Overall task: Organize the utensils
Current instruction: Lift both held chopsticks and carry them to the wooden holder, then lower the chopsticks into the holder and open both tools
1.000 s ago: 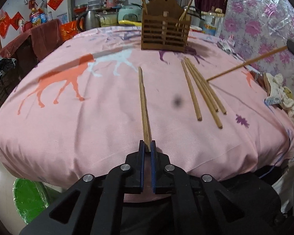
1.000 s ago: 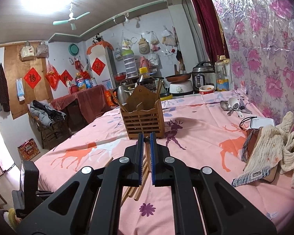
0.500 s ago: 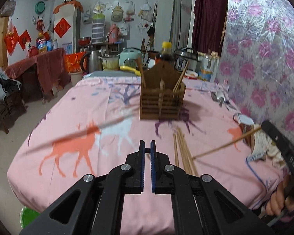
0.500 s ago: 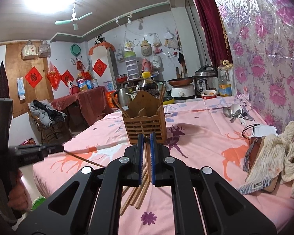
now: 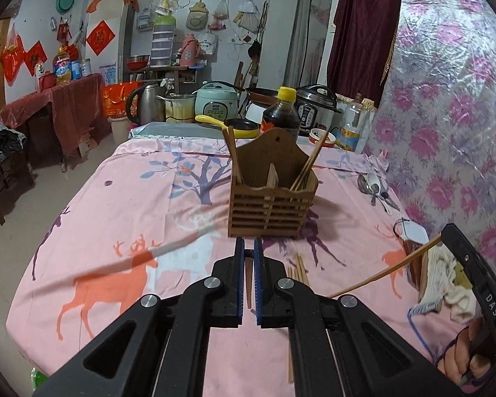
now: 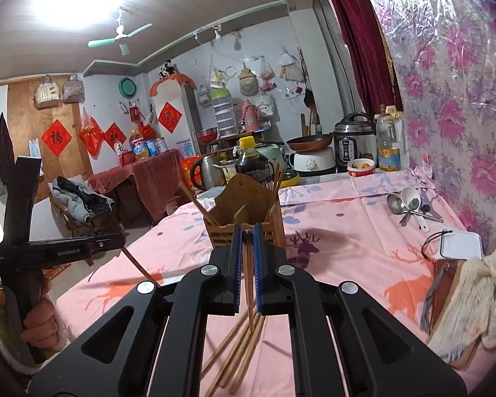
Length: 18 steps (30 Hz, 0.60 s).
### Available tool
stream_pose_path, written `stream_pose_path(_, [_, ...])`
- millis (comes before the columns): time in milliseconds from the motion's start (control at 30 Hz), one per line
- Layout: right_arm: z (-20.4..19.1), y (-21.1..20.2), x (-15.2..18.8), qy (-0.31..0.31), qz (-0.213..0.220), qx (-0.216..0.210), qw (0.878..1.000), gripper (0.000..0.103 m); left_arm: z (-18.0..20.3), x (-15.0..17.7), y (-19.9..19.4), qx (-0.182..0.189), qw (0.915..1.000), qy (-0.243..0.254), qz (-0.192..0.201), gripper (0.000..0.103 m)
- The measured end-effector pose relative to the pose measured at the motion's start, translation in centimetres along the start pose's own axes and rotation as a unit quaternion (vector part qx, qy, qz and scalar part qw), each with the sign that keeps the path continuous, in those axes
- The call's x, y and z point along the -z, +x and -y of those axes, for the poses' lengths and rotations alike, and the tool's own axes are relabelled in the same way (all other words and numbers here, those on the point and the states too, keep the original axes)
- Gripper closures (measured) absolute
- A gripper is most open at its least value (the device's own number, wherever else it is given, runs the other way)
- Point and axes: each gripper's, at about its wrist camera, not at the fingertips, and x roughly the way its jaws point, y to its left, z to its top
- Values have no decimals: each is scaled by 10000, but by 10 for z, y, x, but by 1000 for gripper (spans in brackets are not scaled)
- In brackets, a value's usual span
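Note:
A slatted wooden utensil holder (image 5: 270, 205) stands mid-table with a few chopsticks upright in it. My left gripper (image 5: 248, 243) hovers in front of it, shut on one chopstick (image 5: 247, 281) that hangs below the pads. The right wrist view shows that gripper (image 6: 120, 243) at the left, its chopstick (image 6: 140, 268) slanting down. My right gripper (image 6: 247, 230) is shut on another chopstick (image 6: 249, 284), close before the holder (image 6: 244, 210). In the left wrist view it (image 5: 444, 233) sits far right, its chopstick (image 5: 383, 271) pointing left. Several loose chopsticks (image 6: 234, 354) lie on the pink cloth.
Spoons (image 6: 408, 203) lie at the table's right rear, and a cloth and pouch (image 6: 469, 291) sit on the right edge. A dark sauce bottle (image 5: 280, 115), cookers and a kettle crowd behind the holder. A flowered wall runs along the right side.
My left gripper lifted its chopstick off the cloth and rose, now facing the holder. My right gripper drifted slightly closer to the holder, its chopstick still clamped.

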Motion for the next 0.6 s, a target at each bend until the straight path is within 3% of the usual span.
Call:
stream_pose_path(267, [11,30,-33,189,54,-100,9998,95,6,-61,8,108,9996,29,255,97])
stream_pose_path(600, [7,68,-111,89,766,-237,9967,95,22,-155,7,61,9939,104,1099,97])
